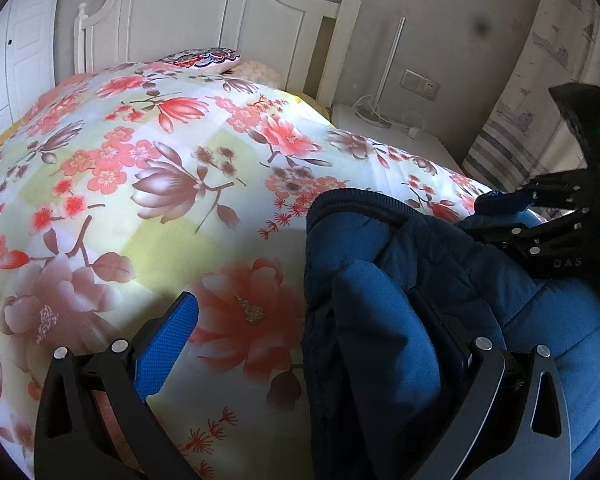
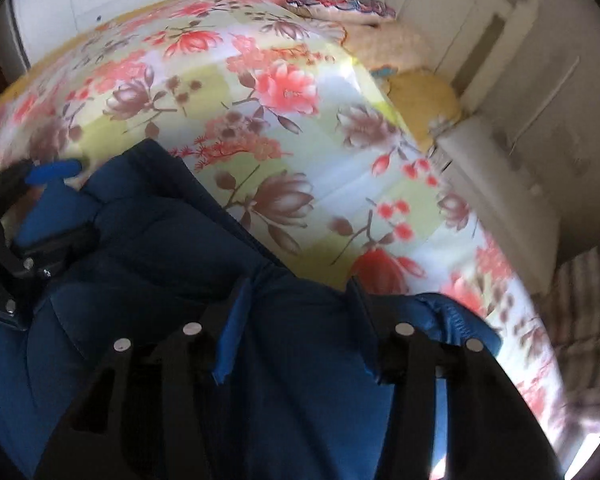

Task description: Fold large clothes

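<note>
A dark blue padded jacket (image 1: 400, 280) with a lighter blue lining lies bunched on the floral quilt (image 1: 140, 160) at the near right of the bed. My left gripper (image 1: 304, 300) is open wide. Its left pad (image 1: 168, 344) rests over the quilt, and the jacket's edge covers its right finger. My right gripper (image 1: 496, 216) sits at the jacket's far right side. In the blurred right wrist view the right gripper (image 2: 298, 286) points down with its pads apart and a fold of the jacket (image 2: 160, 240) between them. The left gripper (image 2: 48, 192) shows at the left edge there.
A white headboard (image 1: 204, 12) and a patterned pillow (image 1: 204, 58) stand at the far end of the bed. A white nightstand (image 1: 380, 120) with cables is on the right by the wall. White cupboard doors (image 1: 12, 60) are on the left.
</note>
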A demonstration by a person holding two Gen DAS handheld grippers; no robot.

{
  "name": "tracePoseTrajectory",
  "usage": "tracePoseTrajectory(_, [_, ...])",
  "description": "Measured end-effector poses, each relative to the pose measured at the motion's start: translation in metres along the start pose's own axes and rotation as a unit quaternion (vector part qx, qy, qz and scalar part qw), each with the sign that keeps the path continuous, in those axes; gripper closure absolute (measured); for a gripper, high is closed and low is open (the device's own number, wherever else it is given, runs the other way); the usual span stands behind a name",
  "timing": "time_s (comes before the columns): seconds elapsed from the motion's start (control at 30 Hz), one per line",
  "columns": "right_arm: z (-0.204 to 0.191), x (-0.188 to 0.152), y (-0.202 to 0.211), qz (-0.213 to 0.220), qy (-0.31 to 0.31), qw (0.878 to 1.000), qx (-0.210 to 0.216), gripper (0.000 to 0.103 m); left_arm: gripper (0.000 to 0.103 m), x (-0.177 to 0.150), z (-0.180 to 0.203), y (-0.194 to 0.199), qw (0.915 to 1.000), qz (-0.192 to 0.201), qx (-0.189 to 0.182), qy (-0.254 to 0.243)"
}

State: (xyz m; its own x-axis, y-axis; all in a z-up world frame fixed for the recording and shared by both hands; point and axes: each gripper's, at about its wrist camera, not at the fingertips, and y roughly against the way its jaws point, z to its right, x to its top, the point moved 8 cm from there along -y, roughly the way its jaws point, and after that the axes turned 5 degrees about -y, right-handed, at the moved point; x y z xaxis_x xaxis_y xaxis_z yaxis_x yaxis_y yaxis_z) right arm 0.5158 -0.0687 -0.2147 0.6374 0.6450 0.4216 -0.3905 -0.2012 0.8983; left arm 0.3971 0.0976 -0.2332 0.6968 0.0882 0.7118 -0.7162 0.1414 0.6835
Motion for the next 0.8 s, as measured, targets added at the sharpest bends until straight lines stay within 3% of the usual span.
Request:
tracePoseTrajectory(0.07, [-0.006,0.006,0.010,-0.005,0.021,0.999,-0.034,0.055,0.004,0.000,0.000,0.000,1.0000,0.002,0.000,0.000])
tracePoseTrajectory(0.13, [-0.014,0.016,0.027,0.018,0.036,0.997,-0.060,0.055,0.004,0.000,0.000,0.000,1.0000,0.002,-0.001,0.000])
tracePoseTrajectory(0.23, [-0.041,0.036,0.038,0.056,0.048,0.996,-0.042,0.054,0.004,0.000,0.000,0.001,1.0000,0.004,0.000,0.001])
tracePoseTrajectory(0.33, [-0.055,0.026,-0.004,-0.001,0.083,0.994,-0.076,0.055,0.004,-0.001,-0.004,0.004,0.9998,0.000,0.019,-0.001])
tracePoseTrajectory(0.4, [-0.050,0.027,-0.011,-0.009,0.052,0.997,-0.054,0.054,0.004,-0.001,-0.009,0.021,0.9995,0.005,0.030,0.001])
tracePoseTrajectory(0.5, [-0.048,0.027,0.007,0.004,0.049,0.997,-0.065,0.052,0.005,-0.004,-0.010,0.070,0.9975,0.037,0.058,-0.015])
tracePoseTrajectory(0.57, [-0.059,0.030,0.027,0.033,0.054,0.995,-0.071,0.052,0.005,-0.015,0.000,0.108,0.9950,0.058,0.062,-0.052])
tracePoseTrajectory(0.67, [-0.085,0.033,0.047,0.060,0.063,0.995,-0.040,0.051,0.004,-0.043,0.018,0.132,0.9941,0.052,0.048,-0.082])
tracePoseTrajectory(0.8, [-0.116,0.021,0.017,0.015,0.107,0.992,-0.071,0.050,0.004,-0.079,0.029,0.124,0.9904,0.029,0.086,-0.104])
